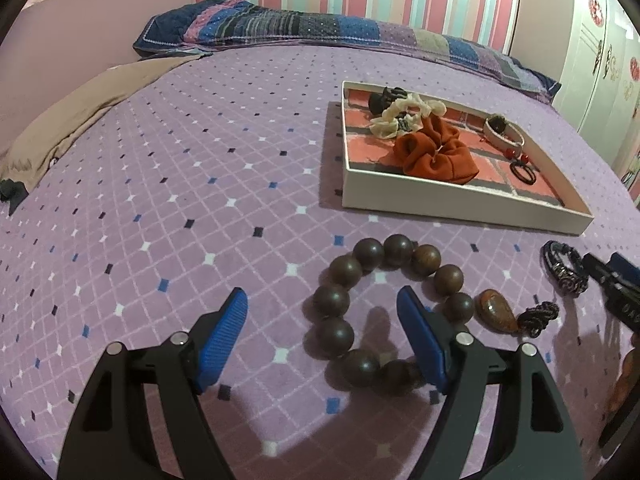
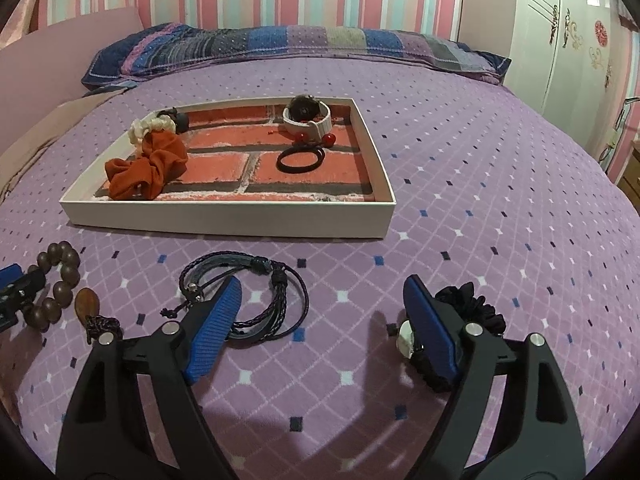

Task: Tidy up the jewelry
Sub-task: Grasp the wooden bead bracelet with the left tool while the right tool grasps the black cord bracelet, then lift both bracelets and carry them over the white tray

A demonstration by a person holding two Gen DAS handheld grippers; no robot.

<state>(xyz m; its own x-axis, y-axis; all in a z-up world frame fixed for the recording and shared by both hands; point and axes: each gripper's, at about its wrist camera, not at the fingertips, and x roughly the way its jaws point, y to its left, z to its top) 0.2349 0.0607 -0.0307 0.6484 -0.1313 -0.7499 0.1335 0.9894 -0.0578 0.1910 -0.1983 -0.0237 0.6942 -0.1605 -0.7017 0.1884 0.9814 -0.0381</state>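
Observation:
My left gripper [image 1: 323,297] hovers open over a brown wooden bead bracelet [image 1: 368,254] on the purple bedspread. Its right finger stands inside the ring of beads, and the ring's left side lies between the jaws, untouched. An amber pendant [image 1: 494,310] trails off to the right. My right gripper [image 2: 323,284] is open too. Its left finger hangs over a dark braided cord bracelet [image 2: 256,300], and a black scrunchie [image 2: 474,312] sits just behind its right finger. The white tray [image 2: 224,216] with a brick-print floor holds an orange scrunchie [image 2: 148,168], a cream scrunchie [image 2: 150,124], a watch [image 2: 306,114] and black hair ties [image 2: 300,158].
A patchwork pillow [image 2: 280,46] lies along the head of the bed under the striped wall. Folded beige cloth [image 1: 80,116] lies at the left side. A white wardrobe [image 2: 560,40] stands to the right. Open bedspread [image 2: 500,200] stretches right of the tray.

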